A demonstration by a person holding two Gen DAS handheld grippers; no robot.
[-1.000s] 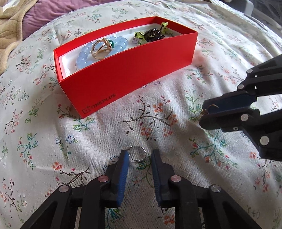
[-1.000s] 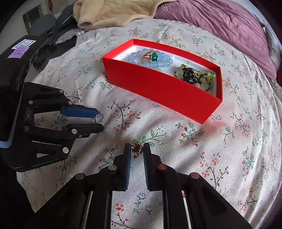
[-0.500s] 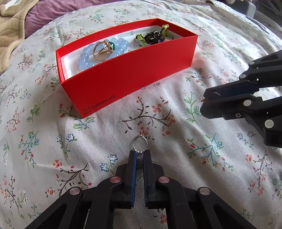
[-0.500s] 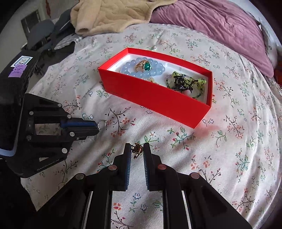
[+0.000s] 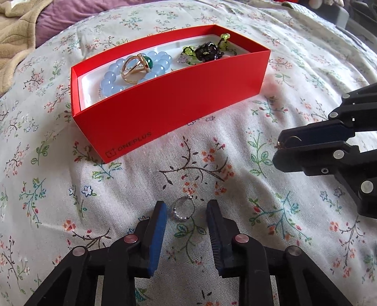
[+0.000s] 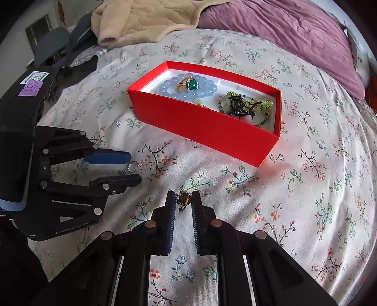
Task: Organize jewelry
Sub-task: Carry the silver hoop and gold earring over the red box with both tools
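Note:
A small silver beaded ring (image 5: 182, 209) lies on the floral bedsheet between the fingers of my left gripper (image 5: 186, 207). Its jaws are opening and neither pad touches the ring. From the right wrist view the ring (image 6: 133, 166) sits just under the upper finger of the left gripper (image 6: 134, 167). My right gripper (image 6: 183, 196) is shut on a small brown-gold earring (image 6: 182, 202), held just above the sheet; it also shows at the right of the left view (image 5: 278, 149). Behind stands the red box (image 5: 176, 110) (image 6: 207, 127) with a blue bead bracelet (image 5: 110, 81), a gold green-stone ring (image 5: 137, 67) and a green-black bead piece (image 5: 206, 50).
A beige blanket (image 6: 146, 21) and a purple quilt (image 6: 282, 30) lie at the far side of the bed. Dark chairs (image 6: 54, 44) stand off the bed's far left edge. Flat floral sheet (image 6: 306, 188) spreads to the right of the grippers.
Half a second ago the left jaws were shut with the silver ring at their tips; now they have parted and the ring lies between them. The right gripper keeps the earring.

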